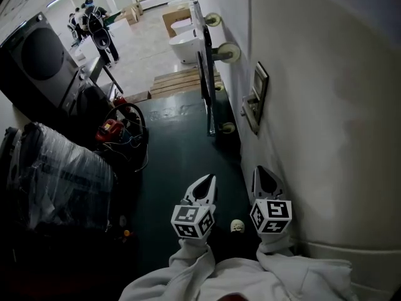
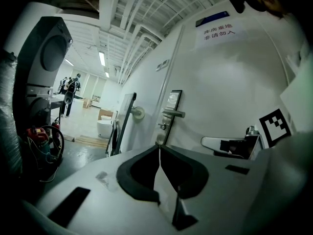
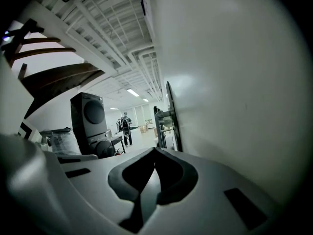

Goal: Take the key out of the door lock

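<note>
The white door [image 1: 326, 105] fills the right side of the head view. Its lock plate with a lever handle [image 1: 255, 100] sticks out ahead of both grippers. In the left gripper view the lock plate [image 2: 172, 112] lies straight ahead and some way off. A small metal piece [image 2: 161, 127] shows under the handle; the key is too small to make out. My left gripper [image 1: 210, 178] is shut and holds nothing, its tips meeting [image 2: 159, 148]. My right gripper [image 1: 262, 169] is close beside the door, shut and empty [image 3: 155, 151]. The lock plate [image 3: 171, 119] shows edge-on there.
A wheeled metal frame [image 1: 207, 93] leans on the wall beyond the lock, with a toilet [image 1: 185, 46] and wooden pallets [image 1: 182, 80] behind it. Stacked washers [image 1: 37, 61], a wrapped bundle [image 1: 56, 174] and cables [image 1: 119, 133] line the left. People [image 1: 94, 24] stand far off.
</note>
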Demonstrator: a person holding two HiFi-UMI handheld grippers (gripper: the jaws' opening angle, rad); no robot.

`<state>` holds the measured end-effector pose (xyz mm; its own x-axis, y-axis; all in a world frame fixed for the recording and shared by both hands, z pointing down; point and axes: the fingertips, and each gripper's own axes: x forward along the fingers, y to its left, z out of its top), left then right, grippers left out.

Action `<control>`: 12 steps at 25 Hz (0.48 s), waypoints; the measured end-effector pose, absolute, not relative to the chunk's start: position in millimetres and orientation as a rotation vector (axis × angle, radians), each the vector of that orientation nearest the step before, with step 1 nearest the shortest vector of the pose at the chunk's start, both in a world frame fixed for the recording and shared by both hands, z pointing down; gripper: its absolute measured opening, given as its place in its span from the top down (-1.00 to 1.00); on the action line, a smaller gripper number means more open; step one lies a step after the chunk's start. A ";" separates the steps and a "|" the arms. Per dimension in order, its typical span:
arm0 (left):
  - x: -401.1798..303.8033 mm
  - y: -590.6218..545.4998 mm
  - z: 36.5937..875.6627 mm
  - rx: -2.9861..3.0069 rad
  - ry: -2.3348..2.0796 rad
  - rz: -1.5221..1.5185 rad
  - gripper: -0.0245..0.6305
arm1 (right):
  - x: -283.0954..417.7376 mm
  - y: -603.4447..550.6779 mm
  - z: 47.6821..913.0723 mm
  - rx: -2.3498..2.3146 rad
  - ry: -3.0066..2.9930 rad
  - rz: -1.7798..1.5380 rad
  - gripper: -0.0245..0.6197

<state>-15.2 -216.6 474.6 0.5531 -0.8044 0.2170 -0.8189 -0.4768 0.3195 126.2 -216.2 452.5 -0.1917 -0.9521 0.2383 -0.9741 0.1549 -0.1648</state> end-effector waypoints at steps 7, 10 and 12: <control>5.8 -251.8 475.0 2.438 -1.250 0.055 0.86 | 139.7 -233.2 451.1 1.979 -2.302 0.456 0.76; 16.8 -268.2 475.1 2.461 -1.188 0.063 0.86 | 139.7 -238.8 452.0 1.997 -2.278 0.466 0.76; 23.3 -281.5 471.0 2.482 -1.146 0.064 0.86 | 141.6 -246.4 448.5 2.022 -2.261 0.458 0.76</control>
